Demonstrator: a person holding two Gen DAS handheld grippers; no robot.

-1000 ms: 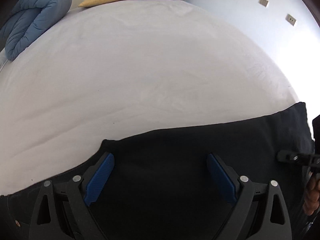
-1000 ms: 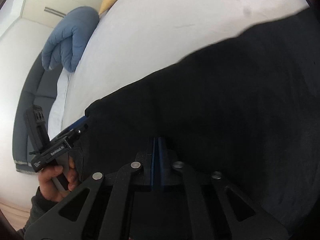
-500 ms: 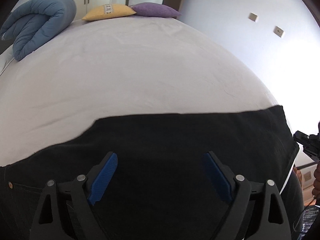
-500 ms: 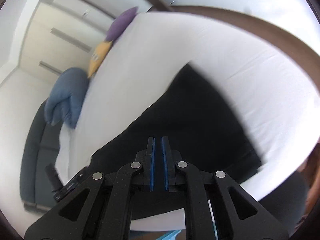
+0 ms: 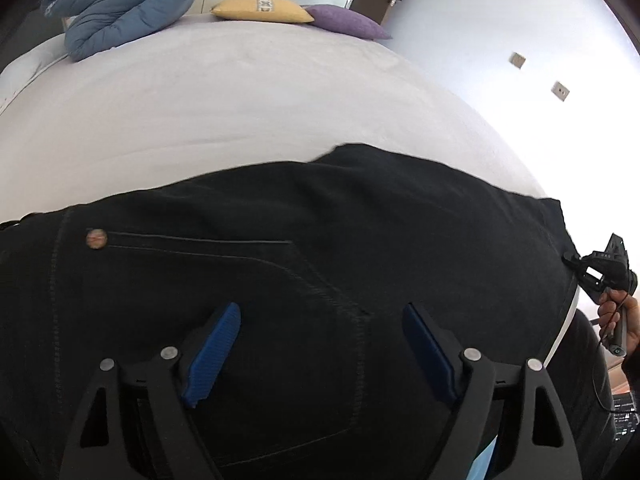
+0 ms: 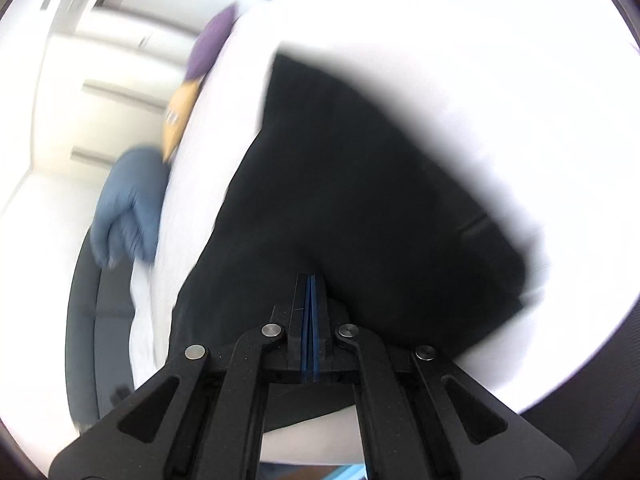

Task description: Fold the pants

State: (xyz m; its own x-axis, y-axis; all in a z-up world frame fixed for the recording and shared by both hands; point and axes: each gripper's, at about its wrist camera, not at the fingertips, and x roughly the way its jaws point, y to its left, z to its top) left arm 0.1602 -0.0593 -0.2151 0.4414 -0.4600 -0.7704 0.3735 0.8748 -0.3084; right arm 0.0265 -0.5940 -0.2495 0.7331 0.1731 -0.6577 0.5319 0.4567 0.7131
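Black pants (image 5: 304, 248) lie across the near edge of a white bed (image 5: 240, 104), with a back pocket and a metal rivet (image 5: 96, 238) showing. My left gripper (image 5: 320, 336) is open, its blue pads spread above the pocket, holding nothing. My right gripper (image 6: 311, 284) is shut on the black fabric (image 6: 360, 200) at the pants' edge; the view is blurred. In the left wrist view the right gripper (image 5: 576, 262) touches the pants' right end, held by a hand (image 5: 624, 324).
A rolled blue duvet (image 5: 120, 4), a yellow pillow (image 5: 260, 8) and a purple pillow (image 5: 344, 24) lie at the bed's far end. A white wall with two sockets (image 5: 560, 90) is on the right. A dark sofa (image 6: 88, 320) stands beside the bed.
My left gripper has moved over the pants toward the waist, so the pocket and rivet now show. My right gripper, still shut, has pulled back and swung, showing the whole pants' end.
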